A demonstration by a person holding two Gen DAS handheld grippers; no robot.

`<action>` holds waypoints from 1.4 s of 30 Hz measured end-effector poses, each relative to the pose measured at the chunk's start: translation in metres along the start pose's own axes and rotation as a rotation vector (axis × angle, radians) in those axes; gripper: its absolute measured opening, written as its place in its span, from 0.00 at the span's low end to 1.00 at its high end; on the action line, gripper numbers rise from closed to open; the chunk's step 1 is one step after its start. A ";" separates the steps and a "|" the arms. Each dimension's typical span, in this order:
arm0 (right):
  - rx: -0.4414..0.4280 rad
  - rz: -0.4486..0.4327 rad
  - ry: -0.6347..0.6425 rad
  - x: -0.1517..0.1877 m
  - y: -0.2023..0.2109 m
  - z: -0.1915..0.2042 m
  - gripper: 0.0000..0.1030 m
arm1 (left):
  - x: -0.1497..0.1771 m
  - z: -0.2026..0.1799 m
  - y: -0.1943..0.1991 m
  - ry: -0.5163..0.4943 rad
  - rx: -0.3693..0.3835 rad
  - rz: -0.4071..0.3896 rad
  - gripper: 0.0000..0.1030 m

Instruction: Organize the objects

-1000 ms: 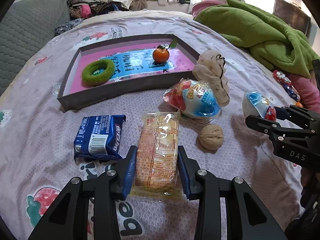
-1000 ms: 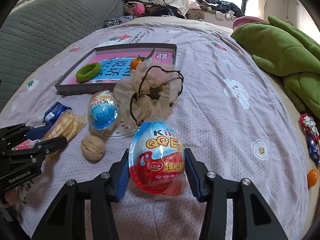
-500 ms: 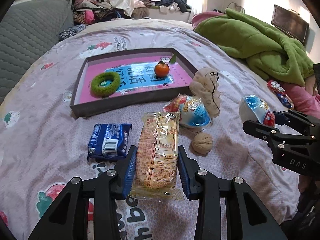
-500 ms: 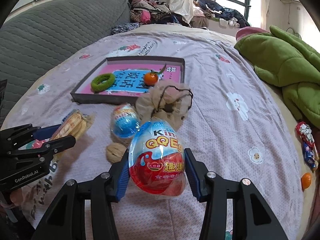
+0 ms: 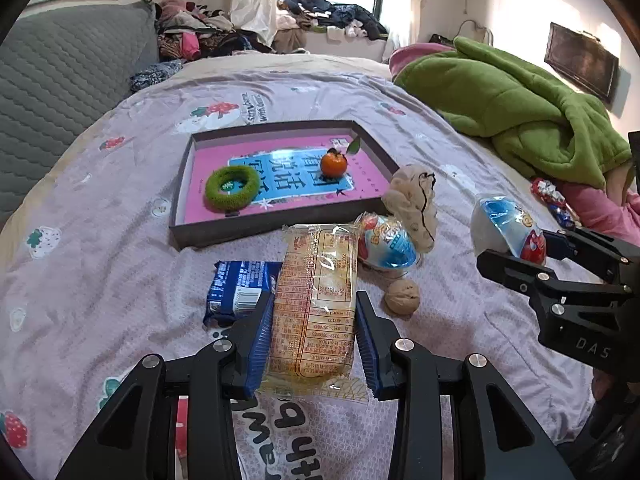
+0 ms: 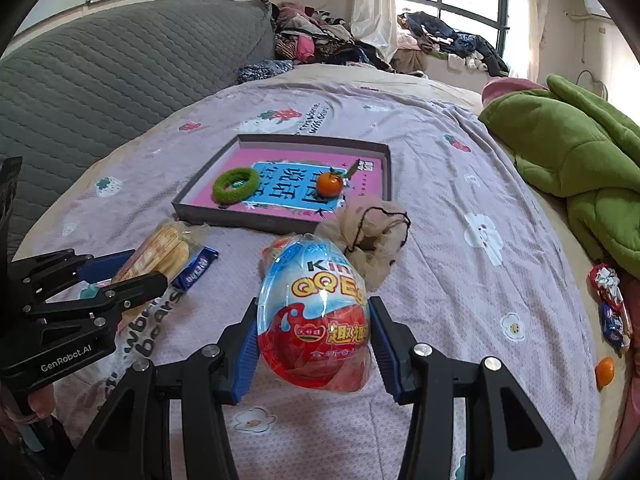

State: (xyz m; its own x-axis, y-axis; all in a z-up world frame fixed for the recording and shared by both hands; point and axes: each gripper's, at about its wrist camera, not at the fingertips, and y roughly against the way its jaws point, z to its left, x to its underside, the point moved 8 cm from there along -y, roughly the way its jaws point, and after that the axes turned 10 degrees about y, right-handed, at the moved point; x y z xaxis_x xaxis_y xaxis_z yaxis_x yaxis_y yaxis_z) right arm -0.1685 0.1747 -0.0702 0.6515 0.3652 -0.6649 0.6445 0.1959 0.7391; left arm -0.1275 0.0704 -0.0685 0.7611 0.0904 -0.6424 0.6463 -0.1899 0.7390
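My left gripper (image 5: 314, 336) is shut on a clear-wrapped biscuit pack (image 5: 316, 304) and holds it above the bedspread. My right gripper (image 6: 314, 340) is shut on a blue-and-red Kinder egg (image 6: 316, 316), also lifted; the egg shows in the left wrist view (image 5: 508, 226). A shallow pink-lined box (image 5: 280, 222) lies ahead with a green ring (image 5: 232, 188) and a small orange (image 5: 334, 163) inside. On the bedspread lie a blue snack pack (image 5: 236, 290), a second Kinder egg (image 5: 386, 244), a walnut (image 5: 402, 300) and a beige scrunchie (image 5: 416, 200).
A green blanket (image 5: 520, 108) is heaped at the right. Wrapped candies (image 6: 612, 304) and a small orange (image 6: 605, 371) lie near the bed's right edge. A grey headboard (image 6: 100, 76) runs along the left, with clothes (image 6: 328, 40) piled at the back.
Both grippers have risen and drawn back with their loads. The box, the snack pack, the walnut and the second egg now look farther away and lower.
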 end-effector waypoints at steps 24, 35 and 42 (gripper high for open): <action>0.020 -0.067 0.010 -0.039 0.030 0.027 0.49 | -0.028 0.020 0.044 0.043 -0.047 -0.076 0.39; 0.016 -0.102 0.000 -0.056 0.041 0.034 0.49 | -0.038 0.027 0.050 0.057 -0.039 -0.099 0.39; 0.021 -0.117 0.015 -0.070 0.042 0.036 0.49 | -0.049 0.028 0.048 0.055 -0.040 -0.111 0.39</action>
State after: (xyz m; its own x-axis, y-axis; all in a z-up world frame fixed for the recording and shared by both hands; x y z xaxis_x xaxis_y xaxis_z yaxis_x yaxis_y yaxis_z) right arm -0.1723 0.1248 0.0036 0.5653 0.3540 -0.7451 0.7243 0.2192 0.6537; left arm -0.1349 0.0293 -0.0072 0.6862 0.1628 -0.7090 0.7273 -0.1369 0.6725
